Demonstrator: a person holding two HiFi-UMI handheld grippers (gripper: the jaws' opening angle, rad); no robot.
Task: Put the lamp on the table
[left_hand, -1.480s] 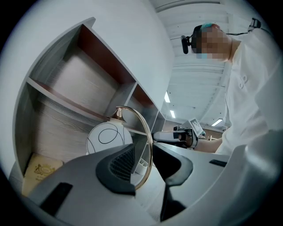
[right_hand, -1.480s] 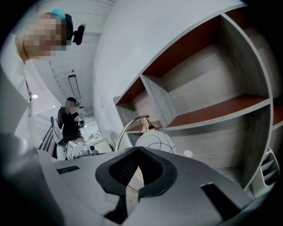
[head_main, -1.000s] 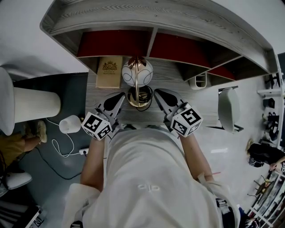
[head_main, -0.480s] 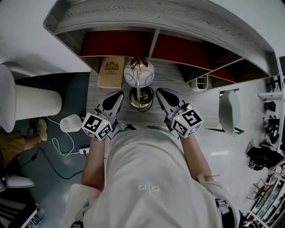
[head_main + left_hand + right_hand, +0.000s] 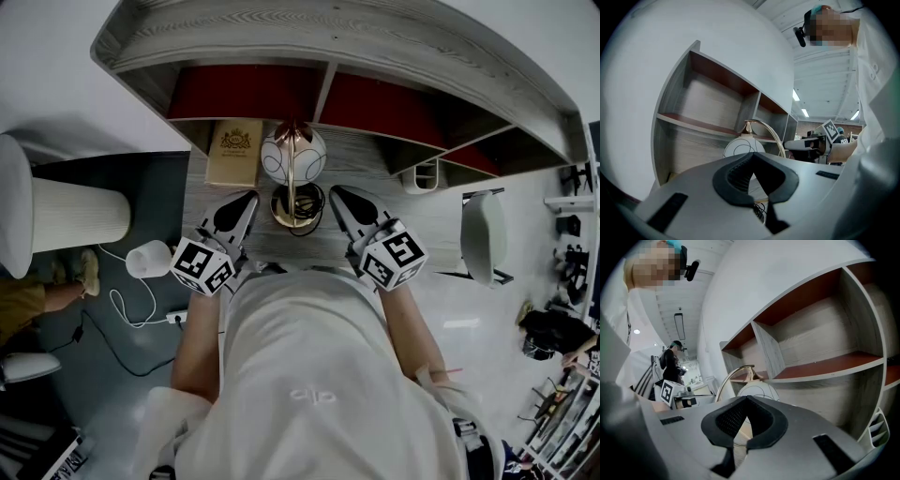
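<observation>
Two grippers wait low by the lamp (image 5: pixel 293 156); the left gripper (image 5: pixel 249 199) is just beside its base on one side, the right gripper (image 5: pixel 336 193) on the other; both have their jaws pressed together, holding nothing; the lamp stands upright on the grey table (image 5: pixel 375 183), next to a tan book (image 5: pixel 233 152), under the shelf (image 5: pixel 328 37).

The left gripper (image 5: pixel 753 160) has its 2 jaws closed tip to tip, with nothing between them. Beyond them stands the lamp (image 5: pixel 740 146), a white globe under an arched brass arm, in front of a grey shelf unit (image 5: pixel 708 115). The right gripper (image 5: pixel 808 145) shows at the right.
</observation>
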